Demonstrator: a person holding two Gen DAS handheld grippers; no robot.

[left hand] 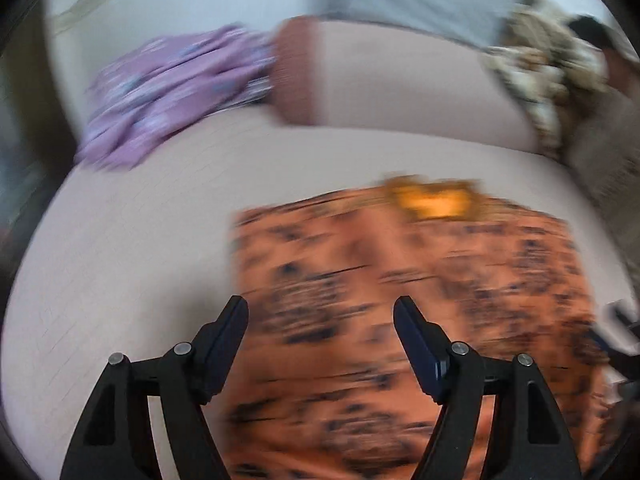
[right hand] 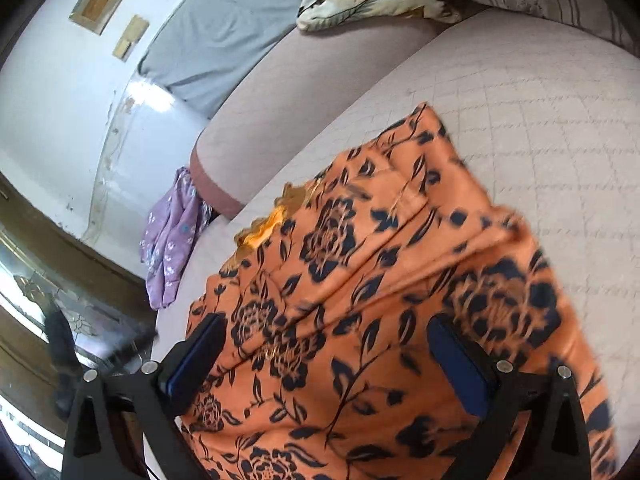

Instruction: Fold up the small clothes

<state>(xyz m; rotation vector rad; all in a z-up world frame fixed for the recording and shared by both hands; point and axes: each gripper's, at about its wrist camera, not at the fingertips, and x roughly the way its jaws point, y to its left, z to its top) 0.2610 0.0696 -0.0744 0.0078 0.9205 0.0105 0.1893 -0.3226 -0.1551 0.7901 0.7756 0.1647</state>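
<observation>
Pale pink quilted bedding (right hand: 540,92) covered the bed, with a long bolster (left hand: 400,80) across the upper part of the left wrist view. On the bedding lay the orange garment (right hand: 360,280) with dark floral print — filling the lower centre of both views, a bright yellow-orange trim (right hand: 276,216) at its far edge. The left gripper (left hand: 320,312) stood with its jaws spread wide above the garment's near left edge, holding nothing. The right gripper (right hand: 324,328) was likewise spread apart over the cloth, empty. A purple flowered garment (left hand: 168,92) lay crumpled at the upper left of the left wrist view — beside the bolster's end
</observation>
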